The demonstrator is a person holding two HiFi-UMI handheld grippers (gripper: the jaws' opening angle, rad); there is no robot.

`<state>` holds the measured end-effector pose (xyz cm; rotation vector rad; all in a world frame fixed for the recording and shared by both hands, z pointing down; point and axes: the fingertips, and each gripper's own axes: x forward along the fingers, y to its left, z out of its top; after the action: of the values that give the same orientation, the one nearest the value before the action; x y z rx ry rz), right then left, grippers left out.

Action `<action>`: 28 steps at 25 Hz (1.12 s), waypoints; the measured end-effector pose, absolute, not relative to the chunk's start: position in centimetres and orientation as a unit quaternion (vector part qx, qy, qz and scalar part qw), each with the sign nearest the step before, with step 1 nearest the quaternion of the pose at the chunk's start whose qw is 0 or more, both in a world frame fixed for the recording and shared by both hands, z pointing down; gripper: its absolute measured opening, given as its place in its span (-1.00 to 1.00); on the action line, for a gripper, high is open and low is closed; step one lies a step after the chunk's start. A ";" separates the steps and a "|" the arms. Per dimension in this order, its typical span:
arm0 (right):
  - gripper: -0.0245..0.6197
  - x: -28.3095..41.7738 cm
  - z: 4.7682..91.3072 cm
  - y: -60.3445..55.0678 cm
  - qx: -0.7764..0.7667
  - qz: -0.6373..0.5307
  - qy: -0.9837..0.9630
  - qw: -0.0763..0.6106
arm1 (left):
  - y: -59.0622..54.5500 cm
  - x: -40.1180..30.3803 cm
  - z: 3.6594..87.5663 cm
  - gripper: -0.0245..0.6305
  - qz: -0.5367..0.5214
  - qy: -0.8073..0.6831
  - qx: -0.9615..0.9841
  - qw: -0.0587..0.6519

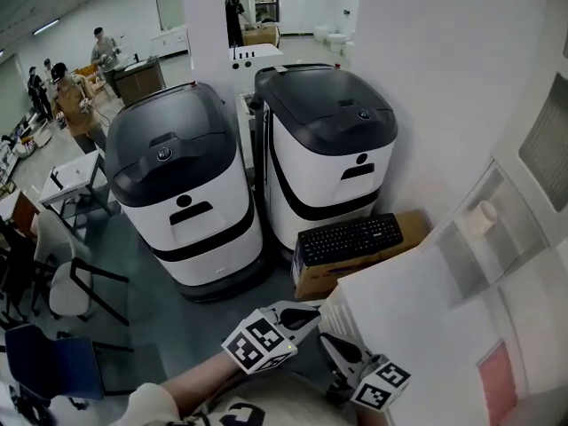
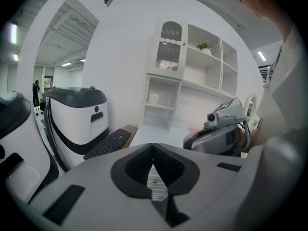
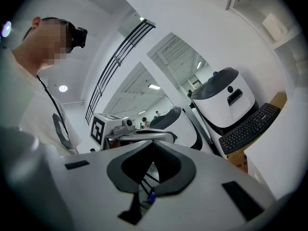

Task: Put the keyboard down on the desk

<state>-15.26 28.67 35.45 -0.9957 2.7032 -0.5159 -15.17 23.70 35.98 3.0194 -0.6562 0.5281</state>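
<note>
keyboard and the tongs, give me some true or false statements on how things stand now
1. The keyboard lies on a cardboard box. True.
2. The left tongs grip the keyboard. False: they are shut on nothing, apart from it.
3. The right tongs are shut and empty. True.
4. Three machines stand by the box. False: only two white machines stand there.
</note>
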 end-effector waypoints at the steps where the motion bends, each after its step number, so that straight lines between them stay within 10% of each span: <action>1: -0.85 -15.4 35.3 28.4 -0.335 -0.176 0.919 0.110 | 23.3 -15.3 35.9 -0.88 0.167 -0.211 0.963 0.004; 28: -0.85 -29.7 32.2 14.2 -0.229 -0.225 0.947 0.023 | 8.8 -33.3 32.3 -0.88 0.091 -0.331 0.935 0.089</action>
<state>-29.72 14.15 32.24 -0.7086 2.9311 -0.6970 -33.27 8.80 32.29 2.7814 -0.9842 0.2720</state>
